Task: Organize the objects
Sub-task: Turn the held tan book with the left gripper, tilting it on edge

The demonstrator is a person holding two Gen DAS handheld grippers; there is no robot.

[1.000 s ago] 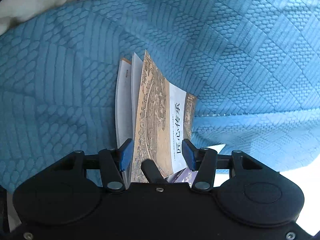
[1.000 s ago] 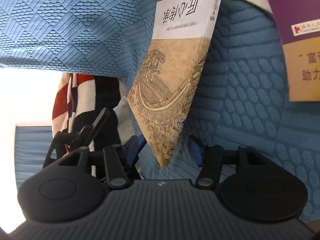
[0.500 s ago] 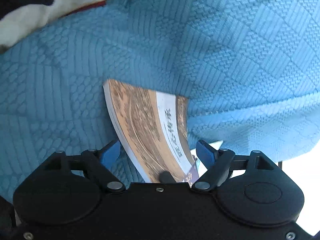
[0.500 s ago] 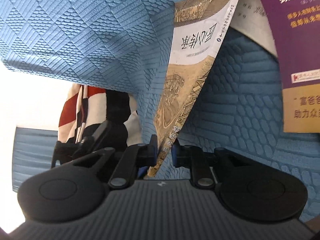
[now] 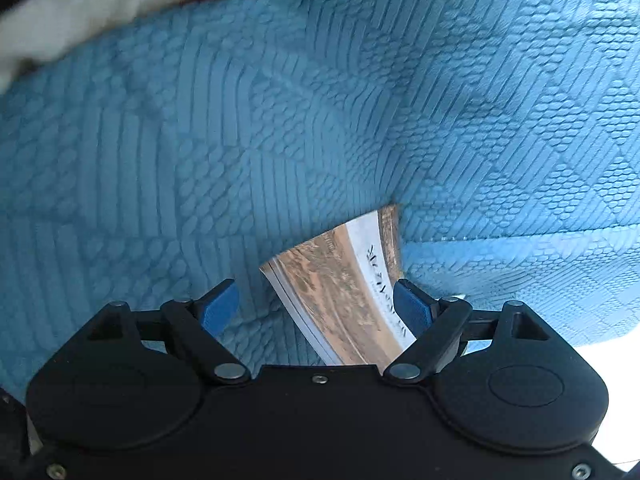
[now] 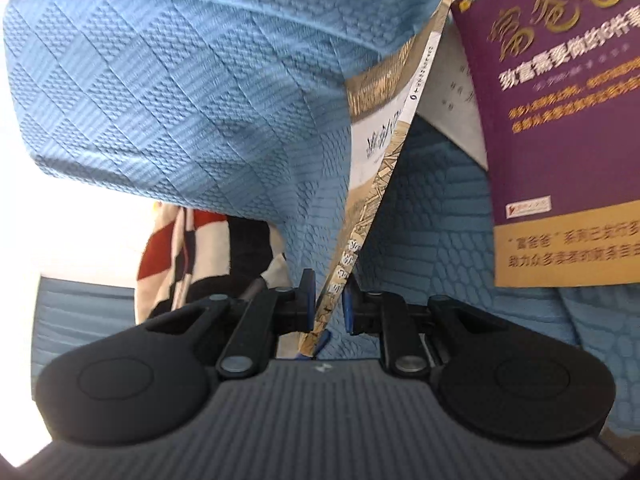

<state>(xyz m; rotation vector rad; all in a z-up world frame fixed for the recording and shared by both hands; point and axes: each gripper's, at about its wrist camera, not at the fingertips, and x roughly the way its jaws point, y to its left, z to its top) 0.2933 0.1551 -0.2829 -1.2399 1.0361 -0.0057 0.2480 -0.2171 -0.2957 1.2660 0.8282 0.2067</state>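
A tan book with an old painted cover and a white title band [image 6: 372, 152] stands on edge against the blue quilted sofa cushion [image 6: 180, 92]. My right gripper [image 6: 328, 300] is shut on its lower corner. In the left wrist view the same tan book [image 5: 348, 292] lies between the wide-open fingers of my left gripper [image 5: 316, 308], which does not hold it. A purple book with gold lettering [image 6: 560, 120] lies on the sofa seat to the right of the tan one.
A red, black and cream patterned cloth [image 6: 212, 252] hangs at the sofa's left end. A cream blanket [image 5: 120, 4] lies at the top of the left wrist view. The blue sofa back [image 5: 360, 100] fills the space ahead.
My right gripper has closed on the tan book's corner and tilted it up. My left gripper has opened wide and drawn back from the book.
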